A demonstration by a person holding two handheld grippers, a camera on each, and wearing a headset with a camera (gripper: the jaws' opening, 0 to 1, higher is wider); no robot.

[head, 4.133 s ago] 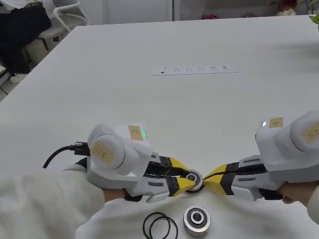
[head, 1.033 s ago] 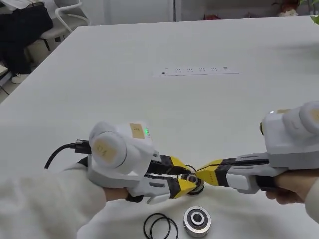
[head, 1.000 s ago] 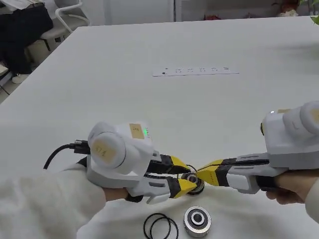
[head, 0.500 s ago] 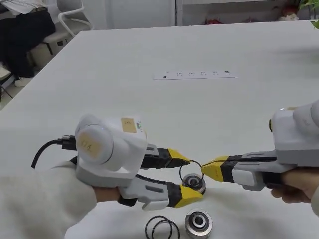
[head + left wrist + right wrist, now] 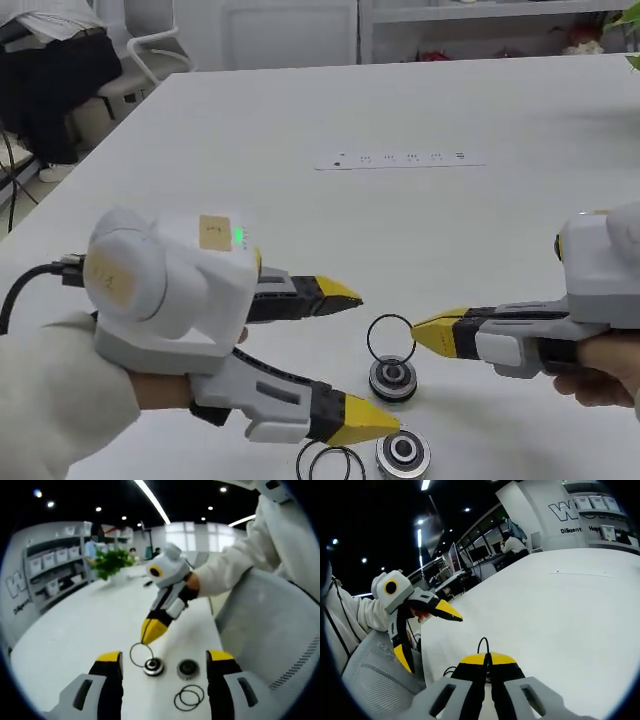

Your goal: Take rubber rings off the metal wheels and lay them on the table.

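The right tool (image 5: 425, 333) is clenched on a thin black rubber ring (image 5: 389, 338), pinching it at one spot on its edge so that the loop hangs upright just above a metal wheel (image 5: 393, 378) on the white desk (image 5: 300, 130). Whether its lower edge touches the wheel I cannot tell. The left tool (image 5: 362, 362) is released, its jaws spread wide to either side of that wheel and gripping nothing. The ring looks very light and soft, able to flex, though it holds a round form as it dangles. It probably stretches and could snap back or cling to the tool's tips, so a gentle pinch across the cord anywhere along the loop should be enough. The wheel reads as heavy, hard and smooth, best clamped across its rim. A second wheel (image 5: 403, 452) and two loose rings (image 5: 328, 463) lie close by on the desk, nearer the person.
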